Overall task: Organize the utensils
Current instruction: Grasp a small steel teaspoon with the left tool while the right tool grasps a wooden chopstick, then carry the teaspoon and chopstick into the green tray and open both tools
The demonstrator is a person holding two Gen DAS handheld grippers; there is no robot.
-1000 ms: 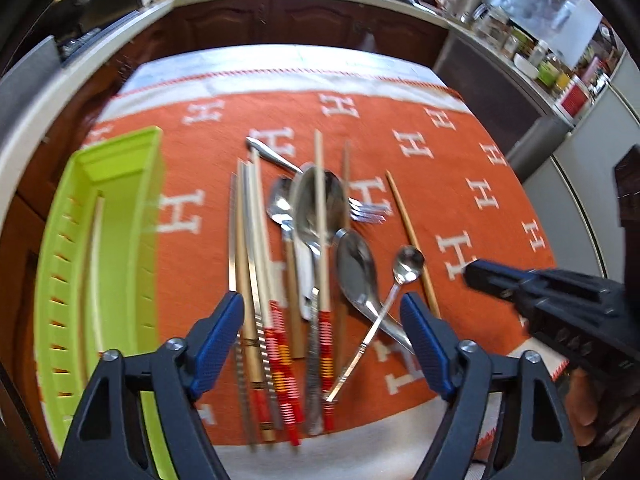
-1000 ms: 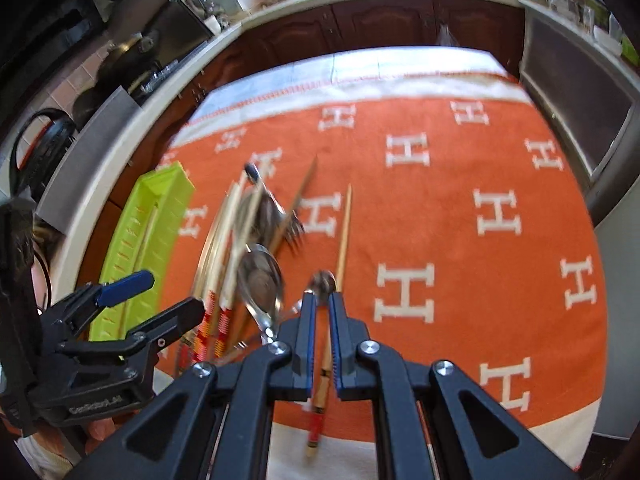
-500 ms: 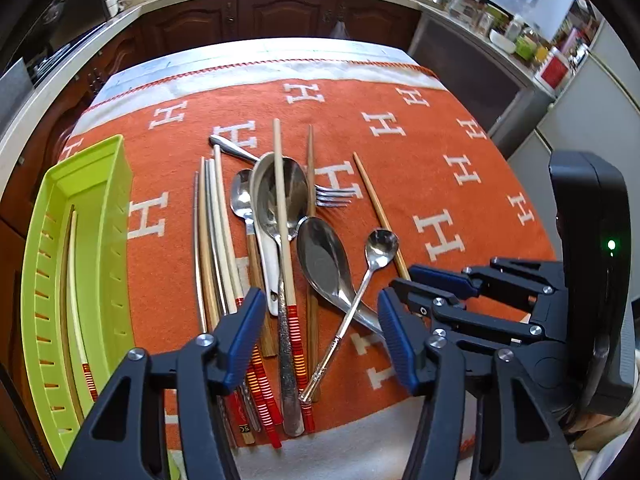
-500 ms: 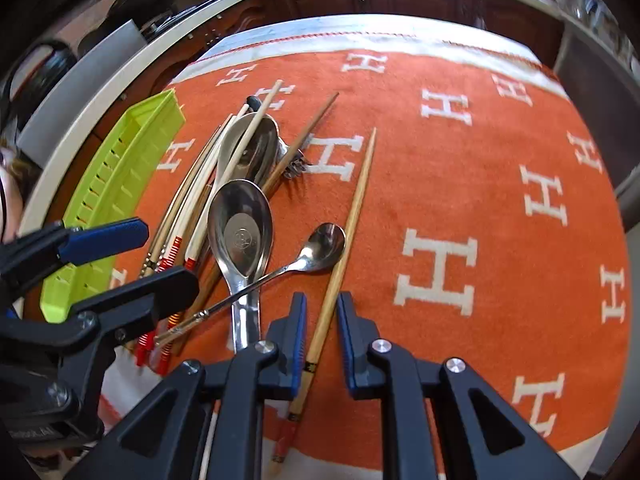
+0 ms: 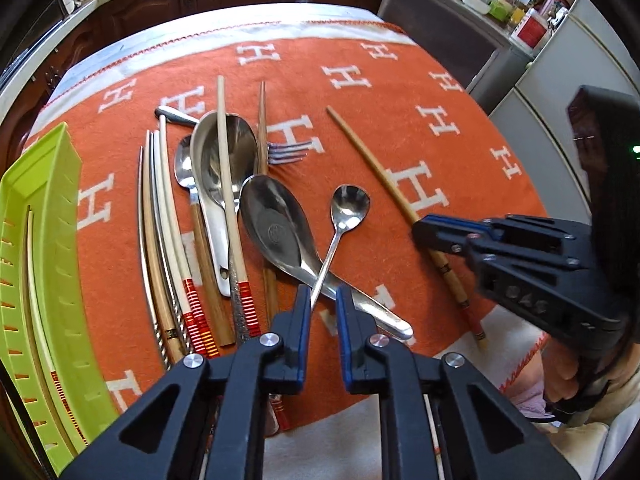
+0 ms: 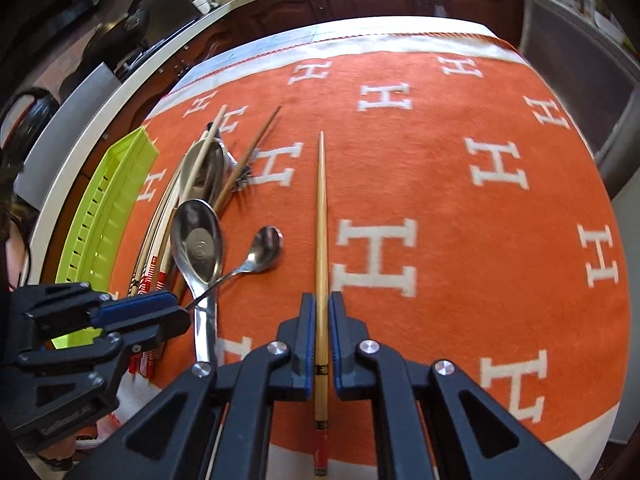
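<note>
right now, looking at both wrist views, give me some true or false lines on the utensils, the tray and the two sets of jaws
1. The right gripper has a lone chopstick between its jaws. True.
2. The left gripper is over the fork. False: its jaws are closing around the small spoon handle.
3. The green tray holds nothing. False: a chopstick already lies in it.
4. The small spoon's handle crosses over the big spoon. True.
5. The cloth is plain blue. False: it is orange with white H marks.
</note>
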